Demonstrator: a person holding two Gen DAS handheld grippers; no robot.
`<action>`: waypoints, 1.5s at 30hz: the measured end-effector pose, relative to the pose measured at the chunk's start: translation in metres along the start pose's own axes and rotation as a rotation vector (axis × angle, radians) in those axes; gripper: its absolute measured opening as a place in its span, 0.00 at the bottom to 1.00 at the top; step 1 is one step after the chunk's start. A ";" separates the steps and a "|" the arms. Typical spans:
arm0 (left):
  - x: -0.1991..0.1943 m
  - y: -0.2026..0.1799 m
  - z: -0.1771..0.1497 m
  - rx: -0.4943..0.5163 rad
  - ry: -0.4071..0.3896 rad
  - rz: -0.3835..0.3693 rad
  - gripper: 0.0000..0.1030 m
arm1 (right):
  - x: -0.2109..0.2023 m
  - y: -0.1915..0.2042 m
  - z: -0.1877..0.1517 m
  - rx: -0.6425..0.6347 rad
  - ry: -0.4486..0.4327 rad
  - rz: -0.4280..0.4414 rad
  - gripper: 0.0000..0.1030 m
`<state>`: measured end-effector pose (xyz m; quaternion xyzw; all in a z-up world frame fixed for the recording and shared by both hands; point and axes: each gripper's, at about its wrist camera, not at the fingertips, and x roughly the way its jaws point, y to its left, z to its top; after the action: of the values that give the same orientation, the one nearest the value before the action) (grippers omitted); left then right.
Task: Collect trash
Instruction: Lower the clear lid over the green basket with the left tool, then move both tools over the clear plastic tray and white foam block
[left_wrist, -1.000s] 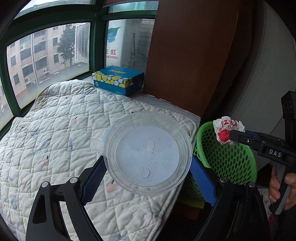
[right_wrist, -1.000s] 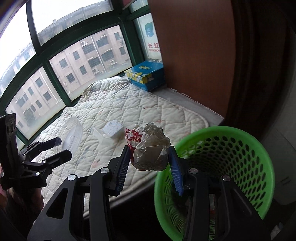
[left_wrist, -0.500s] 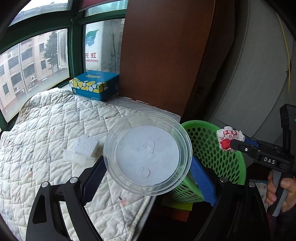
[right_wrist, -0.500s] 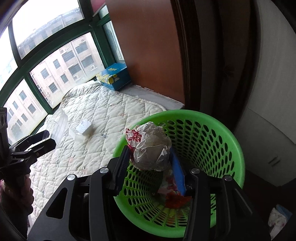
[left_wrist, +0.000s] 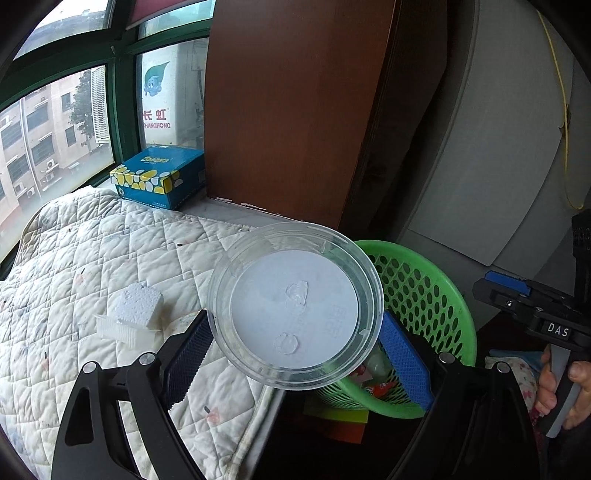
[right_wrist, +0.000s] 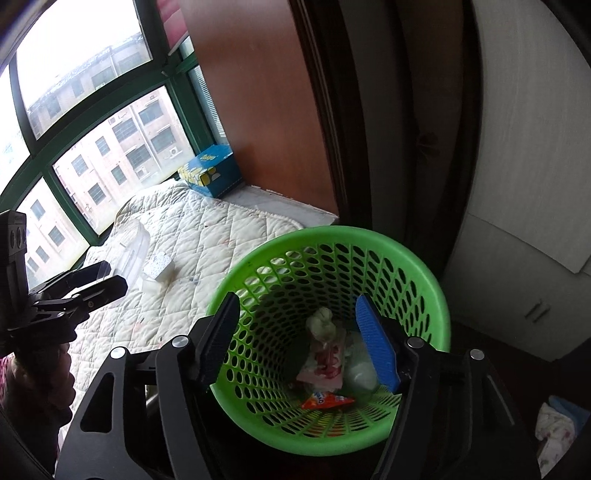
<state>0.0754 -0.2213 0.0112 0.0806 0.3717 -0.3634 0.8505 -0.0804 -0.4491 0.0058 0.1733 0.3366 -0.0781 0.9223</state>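
My left gripper (left_wrist: 295, 349) is shut on a clear round plastic container (left_wrist: 295, 306), held above the quilt's edge beside the green basket (left_wrist: 424, 291). My right gripper (right_wrist: 303, 343) is open and empty, its fingers over the mouth of the green basket (right_wrist: 424, 280). A crumpled paper wrapper (right_wrist: 327, 354) with red print lies inside the basket among other trash, with an orange packet (right_wrist: 327, 400) at the bottom. A white foam block (left_wrist: 138, 306) and a white ribbed piece (left_wrist: 118, 330) lie on the quilt.
A quilted white mat (left_wrist: 92, 266) covers the window ledge. A blue tissue box (left_wrist: 159, 177) stands at its far end by a brown wooden panel (left_wrist: 288, 110). A white cabinet (right_wrist: 517, 184) stands behind the basket. Floral cloth (right_wrist: 554, 424) lies on the floor at right.
My right gripper opened over the basket and the crumpled wrapper dropped into it. My left gripper moved right with the container, toward the basket.
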 end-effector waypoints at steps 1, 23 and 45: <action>0.002 -0.003 0.001 0.003 0.003 -0.003 0.84 | -0.002 -0.001 0.000 0.002 -0.003 -0.003 0.64; 0.056 -0.073 0.001 0.087 0.115 -0.107 0.90 | -0.024 -0.026 -0.003 0.059 -0.062 0.004 0.73; 0.016 0.037 -0.021 -0.051 0.058 0.139 0.91 | -0.002 0.021 0.005 -0.007 -0.023 0.094 0.75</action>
<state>0.0962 -0.1949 -0.0196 0.0949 0.3986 -0.2913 0.8644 -0.0735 -0.4315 0.0160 0.1849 0.3178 -0.0355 0.9293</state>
